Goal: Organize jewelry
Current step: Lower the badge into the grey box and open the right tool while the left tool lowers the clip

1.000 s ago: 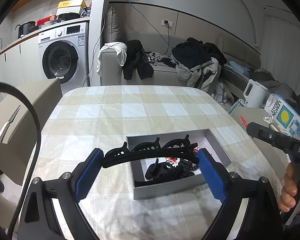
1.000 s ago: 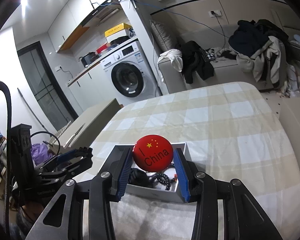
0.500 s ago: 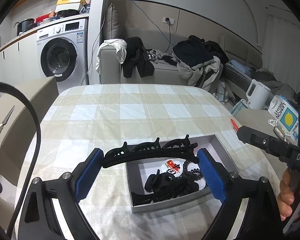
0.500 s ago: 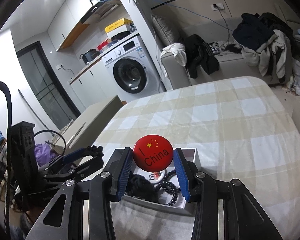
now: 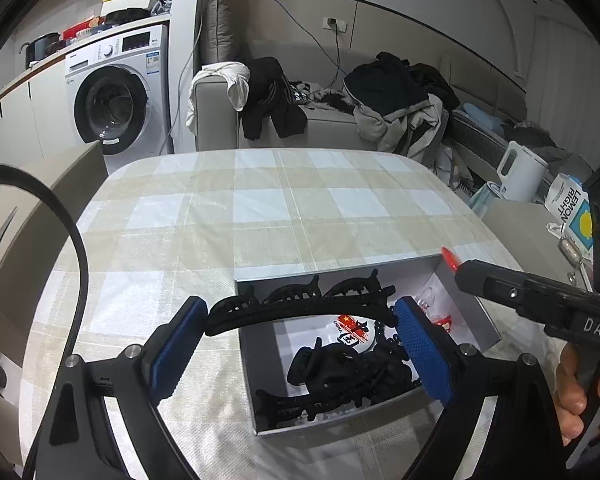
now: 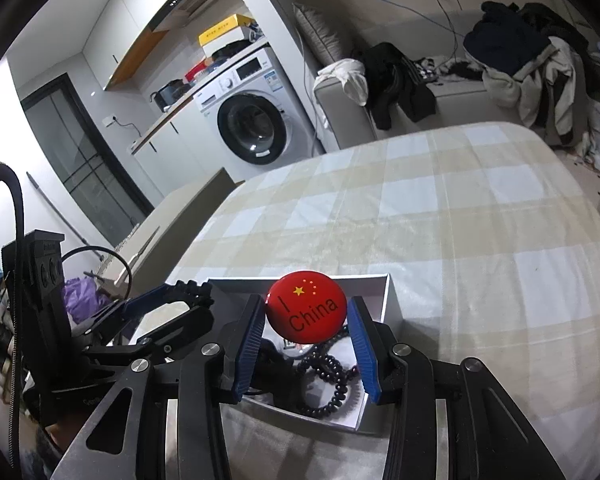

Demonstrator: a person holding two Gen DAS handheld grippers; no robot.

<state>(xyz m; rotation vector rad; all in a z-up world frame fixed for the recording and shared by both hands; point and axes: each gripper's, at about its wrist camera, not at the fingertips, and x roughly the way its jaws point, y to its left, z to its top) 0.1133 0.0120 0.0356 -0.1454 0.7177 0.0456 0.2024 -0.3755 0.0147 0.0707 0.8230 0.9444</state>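
Both tongs are sinking closer over the grey box [image 5: 485,322] on the counter [image 5: 260,208]: left tongs [image 5: 300,332] spread wide, gripping a black headband [image 5: 296,309]; right tongs [image 6: 306,332] pinching a red badge [image 6: 306,312], nearing drop-off.

One box [image 5: 466,304] on the surface [image 5: 260,208]. One red badge [image 6: 306,311], one hair band [image 5: 296,308], one bead string [image 6: 332,376]. Black clips in the box: number unclear. Two grippers [image 5: 300,344] [image 6: 306,340].

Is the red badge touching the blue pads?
Touching. The right wrist view shows the red badge pinched between both blue pads, with no gap on either side.
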